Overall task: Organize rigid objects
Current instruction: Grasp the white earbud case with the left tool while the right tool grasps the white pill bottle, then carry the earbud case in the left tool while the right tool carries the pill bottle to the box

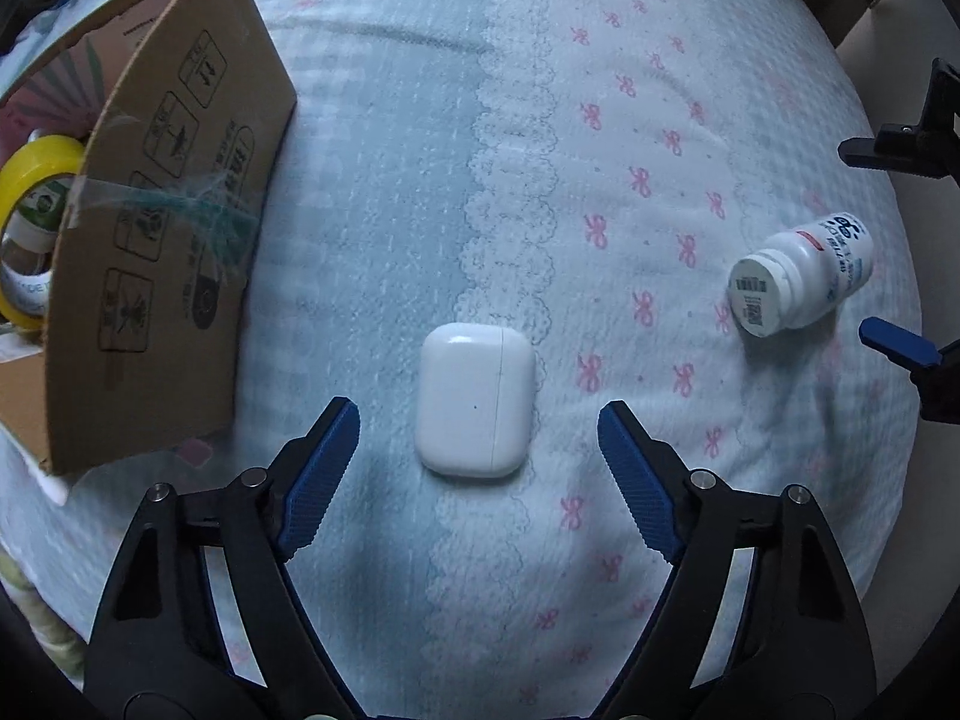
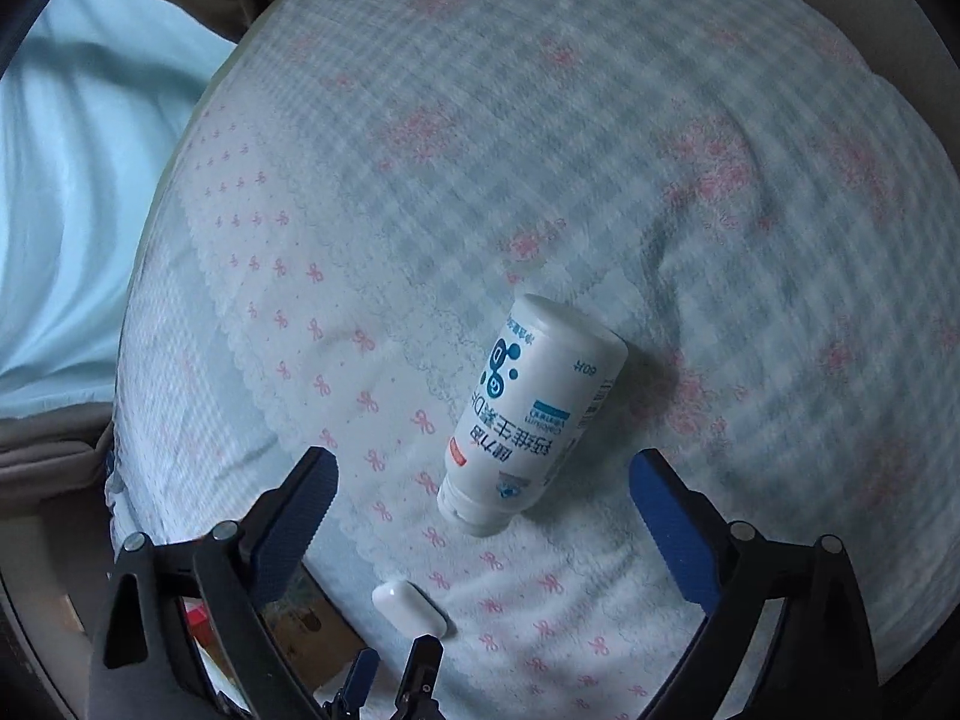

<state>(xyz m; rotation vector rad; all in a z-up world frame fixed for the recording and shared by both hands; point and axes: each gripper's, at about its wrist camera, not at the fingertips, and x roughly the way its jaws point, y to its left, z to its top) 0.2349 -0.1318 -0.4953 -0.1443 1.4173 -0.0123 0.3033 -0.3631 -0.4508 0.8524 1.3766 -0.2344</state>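
Note:
A white earbud case [image 1: 476, 400] lies flat on the bedspread, just ahead of and between the fingers of my left gripper [image 1: 479, 423], which is open and empty. It also shows small in the right wrist view [image 2: 410, 599]. A white pill bottle [image 2: 531, 414] with blue print lies on its side, cap end toward my right gripper [image 2: 483, 480], which is open and empty with the bottle's cap end between its fingers. The bottle also shows in the left wrist view [image 1: 795, 282], with the right gripper's fingers [image 1: 894, 341] beside it.
An open cardboard box [image 1: 162, 228] stands at the left, holding a yellow tape roll [image 1: 36, 180] and other items. The blue checked bedspread [image 1: 384, 180] with pink bows covers the surface. A light blue sheet [image 2: 78, 180] lies beyond the bed's left edge.

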